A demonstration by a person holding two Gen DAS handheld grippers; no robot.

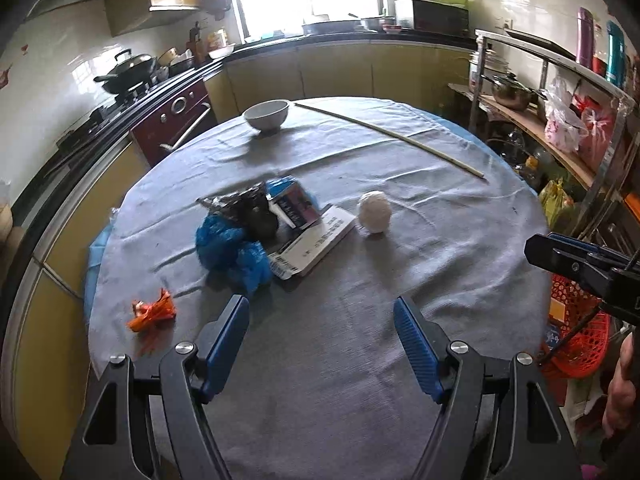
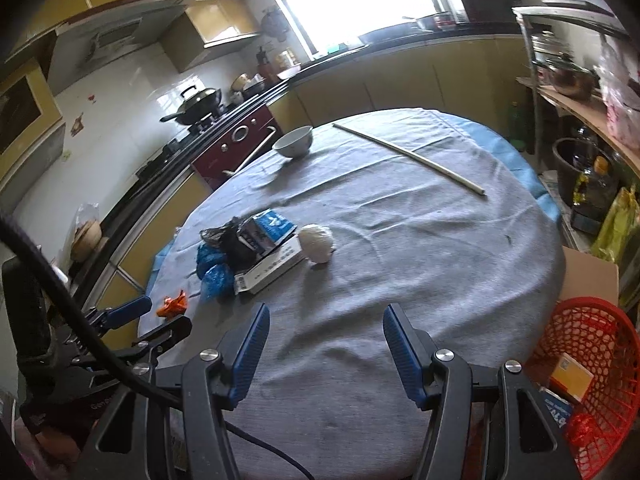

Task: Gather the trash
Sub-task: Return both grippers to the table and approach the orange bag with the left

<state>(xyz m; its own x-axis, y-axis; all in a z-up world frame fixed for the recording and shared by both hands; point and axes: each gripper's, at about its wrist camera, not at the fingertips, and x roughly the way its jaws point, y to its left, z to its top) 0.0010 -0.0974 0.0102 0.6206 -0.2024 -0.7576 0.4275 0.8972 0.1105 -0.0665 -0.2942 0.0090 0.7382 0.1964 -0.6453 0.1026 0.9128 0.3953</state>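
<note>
Both grippers hang released over the near edge of my round table (image 1: 460, 240): left gripper (image 1: 322, 334) empty, right gripper (image 2: 326, 338) empty, bare grey cloth ahead of each. Trash sits mid-table, left of centre: an orange wrapper (image 1: 152, 312) nearest the left rim, blue plastic (image 1: 232, 254) touching a white box (image 1: 316, 240), and a paper ball (image 1: 375, 212) just beside the box. I see a red basket (image 2: 592, 364) off the right edge, below the tabletop.

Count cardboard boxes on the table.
2, stacked in the trash pile left of the paper ball: a flat white box underneath, a smaller blue box on top. Others may hide under the bags.
</note>
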